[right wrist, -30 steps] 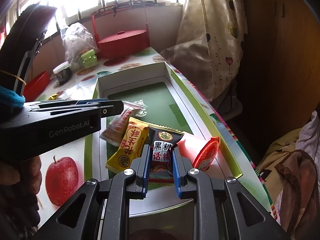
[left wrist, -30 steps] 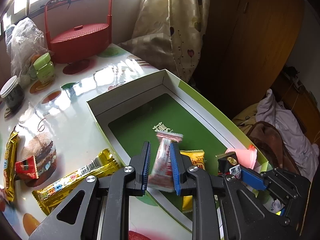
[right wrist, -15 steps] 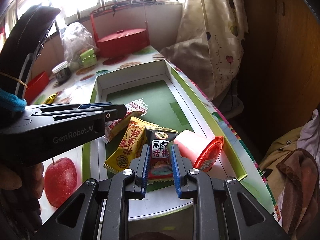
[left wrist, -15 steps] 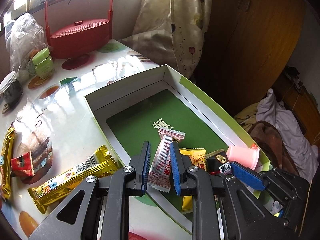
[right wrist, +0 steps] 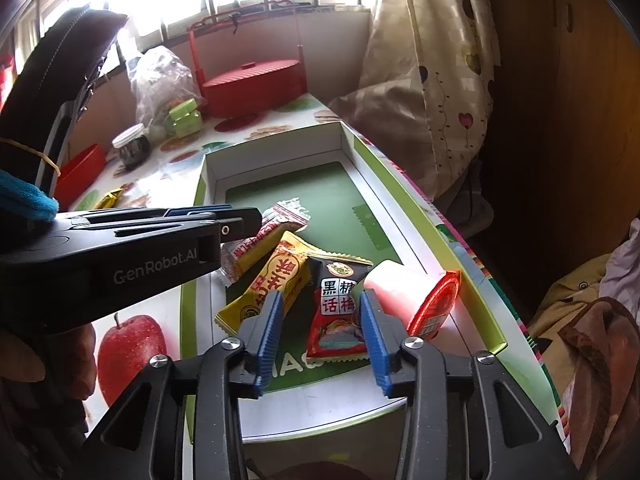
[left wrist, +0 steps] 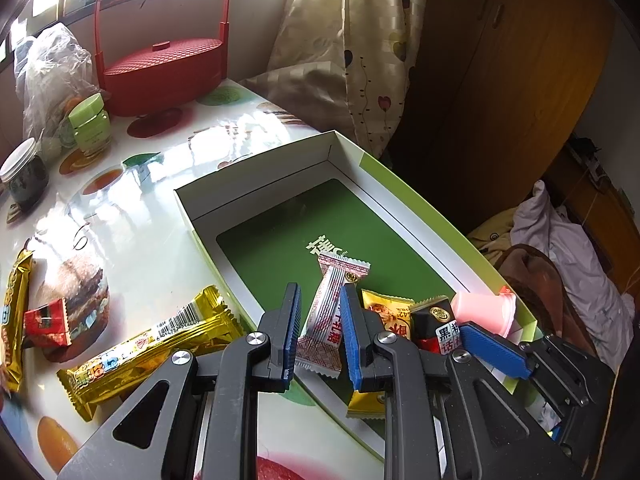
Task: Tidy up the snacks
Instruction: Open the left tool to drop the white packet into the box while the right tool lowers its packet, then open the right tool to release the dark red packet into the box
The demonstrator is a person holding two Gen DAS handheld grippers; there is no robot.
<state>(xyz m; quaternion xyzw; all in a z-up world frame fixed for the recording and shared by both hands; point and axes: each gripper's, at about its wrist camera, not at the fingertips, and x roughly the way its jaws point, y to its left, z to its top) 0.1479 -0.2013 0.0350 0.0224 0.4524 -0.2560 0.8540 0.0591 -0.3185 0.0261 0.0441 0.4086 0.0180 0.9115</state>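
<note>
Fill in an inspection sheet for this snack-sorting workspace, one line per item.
Surface: glossy fruit-print table, strong window glare.
Job's things: green box holds a yellow packet, a black packet and a pink jelly cup; gold bar and small red packet lie outside on the table.
Clutter: red basket, green jar, dark jar, plastic bag.
Grippers: left gripper jaws shut on a white-and-red candy over the box; right gripper jaws just opened, black packet lying free between them.
Cables: nothing seen.
Surroundings: curtain, wooden wardrobe, heaped clothes.
</note>
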